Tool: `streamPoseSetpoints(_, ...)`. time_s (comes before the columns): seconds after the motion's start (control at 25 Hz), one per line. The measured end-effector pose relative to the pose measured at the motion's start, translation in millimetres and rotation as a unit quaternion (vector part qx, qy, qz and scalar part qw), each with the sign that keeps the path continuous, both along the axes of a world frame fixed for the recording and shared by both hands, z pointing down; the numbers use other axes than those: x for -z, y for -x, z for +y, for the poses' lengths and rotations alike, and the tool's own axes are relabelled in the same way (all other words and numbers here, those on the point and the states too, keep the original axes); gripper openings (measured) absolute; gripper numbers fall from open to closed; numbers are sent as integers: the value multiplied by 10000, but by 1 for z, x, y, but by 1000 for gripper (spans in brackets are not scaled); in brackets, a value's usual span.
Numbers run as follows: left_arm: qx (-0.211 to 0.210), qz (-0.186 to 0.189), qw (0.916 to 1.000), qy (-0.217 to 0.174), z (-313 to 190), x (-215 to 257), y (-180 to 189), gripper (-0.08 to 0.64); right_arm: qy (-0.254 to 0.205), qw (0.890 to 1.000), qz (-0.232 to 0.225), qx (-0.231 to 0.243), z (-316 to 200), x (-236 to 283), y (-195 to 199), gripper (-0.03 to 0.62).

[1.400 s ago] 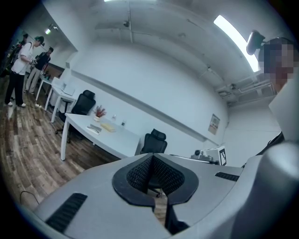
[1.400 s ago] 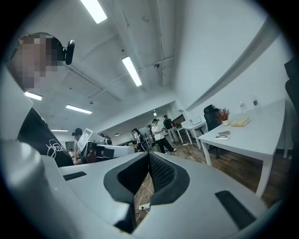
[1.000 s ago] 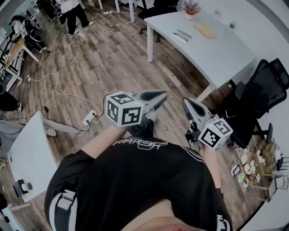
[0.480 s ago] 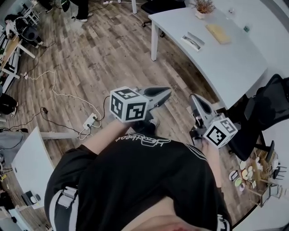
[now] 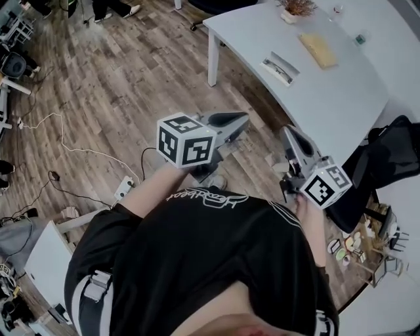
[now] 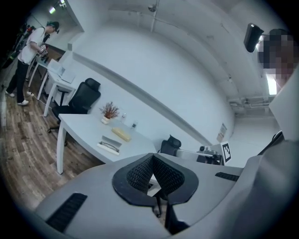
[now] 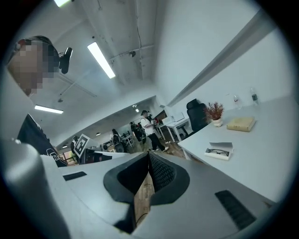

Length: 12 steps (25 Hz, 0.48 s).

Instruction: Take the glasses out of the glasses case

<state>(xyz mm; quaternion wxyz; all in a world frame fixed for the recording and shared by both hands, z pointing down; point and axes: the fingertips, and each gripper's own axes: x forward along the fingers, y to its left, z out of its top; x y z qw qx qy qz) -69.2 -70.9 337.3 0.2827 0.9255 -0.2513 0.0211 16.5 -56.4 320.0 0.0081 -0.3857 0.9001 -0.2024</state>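
Note:
An open white glasses case (image 5: 279, 67) lies on the white table (image 5: 331, 102), with dark-framed glasses (image 7: 216, 151) inside it. The case also shows in the left gripper view (image 6: 110, 145). Both grippers are held in the air over the wooden floor, short of the table and well apart from the case. My left gripper (image 5: 244, 119) points toward the table's near corner, jaws shut with nothing in them (image 6: 153, 156). My right gripper (image 5: 287, 131) hangs beside the table's edge, jaws also shut and empty (image 7: 148, 154).
On the table beyond the case are a yellow box (image 5: 318, 50), a potted plant (image 5: 296, 8) and a small bottle (image 5: 357, 39). A black office chair (image 5: 387, 151) stands right of the table. A power strip (image 5: 122, 191) with cables lies on the floor at left.
The person has walked closer to the table; it and the case now sit nearer the grippers in the head view. Both grippers stay shut and empty.

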Motion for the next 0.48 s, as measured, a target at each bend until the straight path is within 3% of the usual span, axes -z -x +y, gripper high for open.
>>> streamPoseSetpoints(0.48, -180, 63, 9998, 20, -52, -1, -15, 6, -64, 9990, 60, -429, -44, -3, -30, 9)
